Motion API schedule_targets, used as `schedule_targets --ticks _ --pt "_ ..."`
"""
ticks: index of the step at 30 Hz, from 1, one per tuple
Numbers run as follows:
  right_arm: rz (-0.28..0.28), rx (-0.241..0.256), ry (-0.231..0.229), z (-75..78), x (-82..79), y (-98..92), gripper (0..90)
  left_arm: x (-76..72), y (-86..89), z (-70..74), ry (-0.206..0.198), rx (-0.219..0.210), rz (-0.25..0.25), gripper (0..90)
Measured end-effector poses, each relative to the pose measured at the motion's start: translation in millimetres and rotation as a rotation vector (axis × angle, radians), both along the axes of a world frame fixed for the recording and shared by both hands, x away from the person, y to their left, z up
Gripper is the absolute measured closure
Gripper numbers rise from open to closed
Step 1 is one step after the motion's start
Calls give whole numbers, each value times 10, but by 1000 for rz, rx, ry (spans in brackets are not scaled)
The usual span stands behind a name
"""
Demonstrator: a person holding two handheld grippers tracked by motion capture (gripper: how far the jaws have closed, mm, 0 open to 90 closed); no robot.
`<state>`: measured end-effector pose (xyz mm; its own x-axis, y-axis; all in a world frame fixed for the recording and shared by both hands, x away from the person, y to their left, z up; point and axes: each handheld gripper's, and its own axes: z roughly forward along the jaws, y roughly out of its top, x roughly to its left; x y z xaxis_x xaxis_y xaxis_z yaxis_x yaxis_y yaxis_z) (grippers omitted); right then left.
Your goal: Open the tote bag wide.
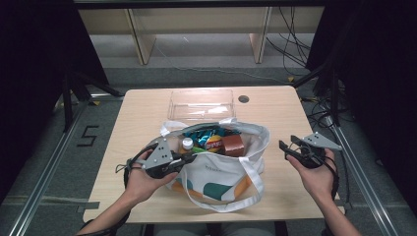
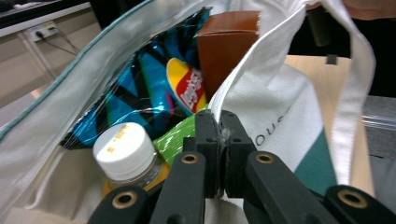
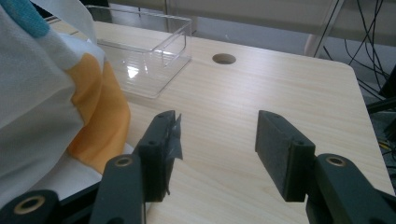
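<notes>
Your left gripper [image 2: 219, 140] is pinching the near rim of the white tote bag [image 1: 216, 172], its jaws pressed together on the fabric edge. The bag stands open at the middle of the wooden table [image 1: 142, 105], with its straps draped toward the front edge. Inside it, the left gripper view shows a blue chip packet [image 2: 154, 88], a brown box [image 2: 224, 46] behind the pinched rim, a white-capped bottle [image 2: 125, 149] low at the left, and a green packet [image 2: 180, 133] touching the gripper's jaw.

Your right gripper [image 3: 217, 144] hovers over bare table to the right of the bag, its jaws spread wide with nothing between them. It stands apart from the bag's orange-printed side. A clear plastic tray [image 1: 201, 105] sits just behind the bag, near a round hole [image 1: 243, 99] in the tabletop.
</notes>
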<state>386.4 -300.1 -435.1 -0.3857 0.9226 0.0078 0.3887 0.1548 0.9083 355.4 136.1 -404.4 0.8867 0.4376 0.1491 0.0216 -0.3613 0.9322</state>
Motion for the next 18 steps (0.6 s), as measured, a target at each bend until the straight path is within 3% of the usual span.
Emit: schedule_targets --ticks 2,4,7,10,14,16,18 --pt "-9 25 29 5 -16 13 490 -17 16 25 -28 16 -60 877" --pt "2 4 11 1 -2 -6 491 -28 19 34 -38 29 -81 877" --pt "-3 16 35 4 -15 6 491 -41 11 30 -35 53 -123 878" --pt "1 8 16 -3 -2 2 491 -46 3 17 -26 67 -146 878" --pt "-4 15 38 0 -13 14 490 -52 -49 -54 31 88 -174 878" --pt "-1 19 25 -8 -4 14 491 -43 -60 -63 36 95 -184 878" --pt "4 17 21 -7 -1 7 491 -28 -94 -112 101 97 -184 878"
